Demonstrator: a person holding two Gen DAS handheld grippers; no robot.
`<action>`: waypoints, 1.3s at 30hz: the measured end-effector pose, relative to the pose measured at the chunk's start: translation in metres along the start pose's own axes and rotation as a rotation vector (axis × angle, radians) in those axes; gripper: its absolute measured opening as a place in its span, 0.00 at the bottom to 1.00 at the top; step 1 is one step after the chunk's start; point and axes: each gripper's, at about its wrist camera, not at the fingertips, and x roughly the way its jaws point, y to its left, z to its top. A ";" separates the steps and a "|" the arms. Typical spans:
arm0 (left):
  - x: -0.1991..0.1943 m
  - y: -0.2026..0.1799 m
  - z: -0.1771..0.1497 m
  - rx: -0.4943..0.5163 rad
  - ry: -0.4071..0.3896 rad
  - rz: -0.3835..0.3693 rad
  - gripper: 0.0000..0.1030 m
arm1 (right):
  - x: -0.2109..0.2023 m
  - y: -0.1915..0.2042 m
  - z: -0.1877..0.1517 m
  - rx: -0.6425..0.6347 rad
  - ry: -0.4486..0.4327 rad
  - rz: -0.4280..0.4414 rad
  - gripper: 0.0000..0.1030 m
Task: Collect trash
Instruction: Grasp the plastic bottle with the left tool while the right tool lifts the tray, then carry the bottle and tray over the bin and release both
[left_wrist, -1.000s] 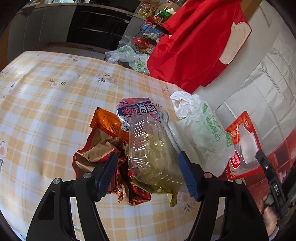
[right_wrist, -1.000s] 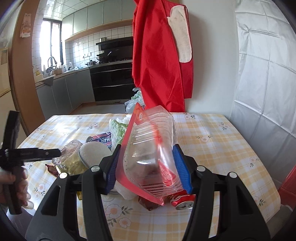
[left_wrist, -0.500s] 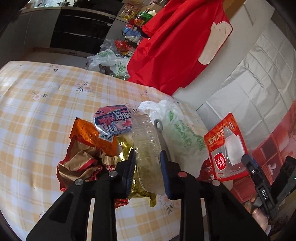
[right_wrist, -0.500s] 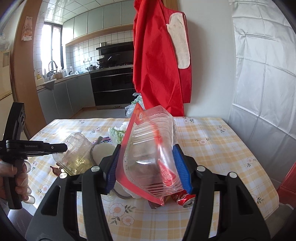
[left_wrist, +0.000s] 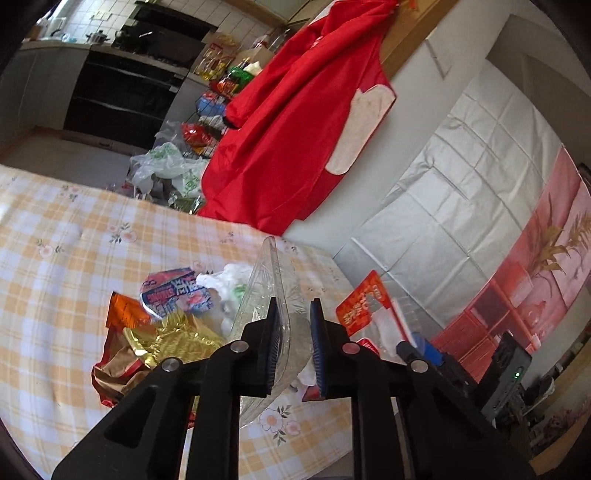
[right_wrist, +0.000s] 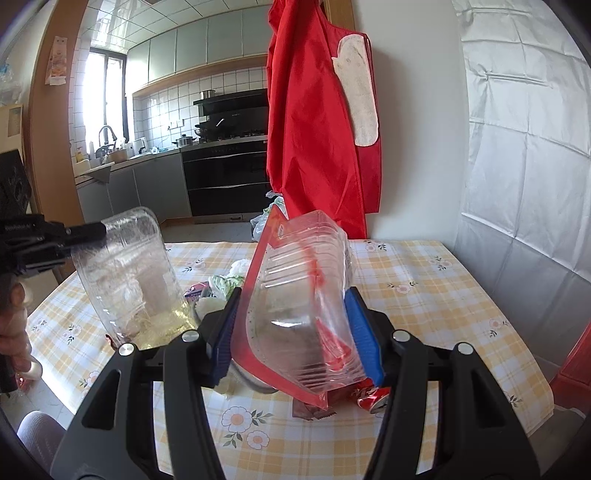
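My left gripper (left_wrist: 293, 347) is shut on a clear plastic clamshell box (left_wrist: 271, 291) and holds it above the table; the box also shows in the right wrist view (right_wrist: 125, 273). My right gripper (right_wrist: 295, 332) is shut on a clear plastic tray with a red-edged wrapper (right_wrist: 295, 295), lifted over the table; it also shows in the left wrist view (left_wrist: 364, 304). On the checked tablecloth (left_wrist: 55, 258) lie a gold and red foil wrapper (left_wrist: 162, 343), an orange packet (left_wrist: 123, 308), a printed cup lid (left_wrist: 173, 290) and a white plastic bag (left_wrist: 231, 282). A crushed red can (right_wrist: 371, 397) lies under the right gripper.
A red apron (right_wrist: 314, 122) hangs at the wall behind the table. Plastic bags (left_wrist: 166, 170) and a snack rack stand on the floor beyond the table's far edge. Kitchen counters and an oven (right_wrist: 225, 177) are at the back. A foil-covered wall (right_wrist: 524, 147) is on the right.
My left gripper closed on the clear clamshell box and lifted it off the trash pile, uncovering the gold foil wrapper. My right gripper kept its hold on the tray and rose slightly.
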 end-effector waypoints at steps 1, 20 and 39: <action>-0.004 -0.004 0.002 0.007 -0.006 -0.005 0.15 | -0.001 0.001 0.000 0.000 -0.003 0.002 0.55; -0.091 -0.043 -0.005 0.042 -0.048 -0.042 0.09 | -0.069 0.023 0.014 0.014 -0.085 0.051 0.55; -0.167 -0.075 -0.122 -0.006 0.111 -0.092 0.09 | -0.175 0.052 -0.007 0.054 -0.132 0.099 0.55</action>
